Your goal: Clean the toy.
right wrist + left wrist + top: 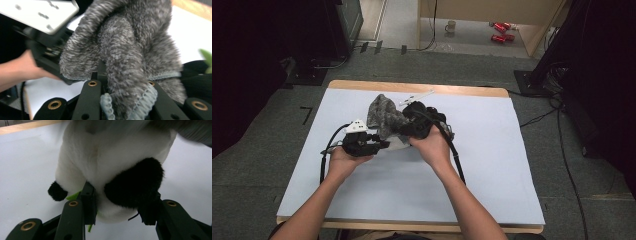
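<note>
Forearms enter from the bottom edge of the high view, both hands meeting near frame centre over the light blue table (492,190).

Left gripper (379,145), left of centre in the high view: in its own view the jaws rise from the bottom edge and bracket the underside of a plush panda (112,167). The left pad presses into white fur, the right pad sits against a black paw. Jaws about a third open, gripping the toy. A small black tail sits at lower left, with a green scrap just beside the left jaw.

Right gripper (412,131), centre of the high view: in its own view the jaws are close together at bottom centre, clamped on a fold of grey fuzzy cloth (130,57) with a stitched hem. The cloth fills the middle and upper frame.

Farther back, the cloth bunches up just above centre of the high view, draped over the panda. The table's wooden far edge lies behind it.
</note>
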The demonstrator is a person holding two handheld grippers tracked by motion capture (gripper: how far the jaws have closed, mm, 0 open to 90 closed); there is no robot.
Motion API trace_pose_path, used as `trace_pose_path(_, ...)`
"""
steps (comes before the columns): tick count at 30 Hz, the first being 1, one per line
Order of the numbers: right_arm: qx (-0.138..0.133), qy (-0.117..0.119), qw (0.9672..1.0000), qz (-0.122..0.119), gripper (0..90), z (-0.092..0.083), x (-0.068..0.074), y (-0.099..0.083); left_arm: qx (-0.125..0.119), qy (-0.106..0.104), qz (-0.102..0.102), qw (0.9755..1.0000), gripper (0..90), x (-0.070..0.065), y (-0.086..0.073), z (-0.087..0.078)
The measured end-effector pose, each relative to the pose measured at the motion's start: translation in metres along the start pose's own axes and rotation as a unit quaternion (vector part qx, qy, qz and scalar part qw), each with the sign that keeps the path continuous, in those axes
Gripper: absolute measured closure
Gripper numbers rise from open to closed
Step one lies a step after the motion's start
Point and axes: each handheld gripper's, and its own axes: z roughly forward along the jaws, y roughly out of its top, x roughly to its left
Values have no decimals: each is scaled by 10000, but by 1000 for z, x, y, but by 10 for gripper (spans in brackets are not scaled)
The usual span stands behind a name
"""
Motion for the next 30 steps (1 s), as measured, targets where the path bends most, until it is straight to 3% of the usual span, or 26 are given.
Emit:
trace_pose_path(2, 1, -32, 10000, 35, 791, 12, 1, -2, 60, 3, -108, 9999, 581, 1, 0, 0)
trace_pose_path(5, 21, -279, 9995, -176, 793, 20, 1, -5, 115, 12, -206, 9997, 583, 5, -2, 1)
trace_pose_path(9, 76, -370, 9991, -200, 795, 19, -5, -8, 113, 34, -235, 9997, 582, 6, -2, 2)
trace_pose_path(15, 194, -866, 9960, -111, 789, 2, -24, -15, 98, -10, -326, 9994, 580, 11, -4, 1)
trace_pose_path(17, 175, -819, 9965, 77, 789, -6, -35, -20, 71, -36, -276, 9996, 579, 9, -4, 1)
trace_pose_path(20, 130, -832, 9963, 142, 789, -17, -44, -24, 58, -37, -247, 9997, 579, 9, -3, 1)
trace_pose_path(24, -19, -1052, 9942, 245, 790, -34, -56, -26, 76, -71, -343, 9994, 579, 13, -4, -1)
trace_pose_path(27, -96, -1115, 9926, 466, 791, -48, -67, -28, 47, -90, -338, 9994, 579, 13, -3, 0)
trace_pose_path(30, -158, -1238, 9910, 486, 791, -60, -74, -29, 42, -105, -363, 9993, 579, 13, -4, 0)
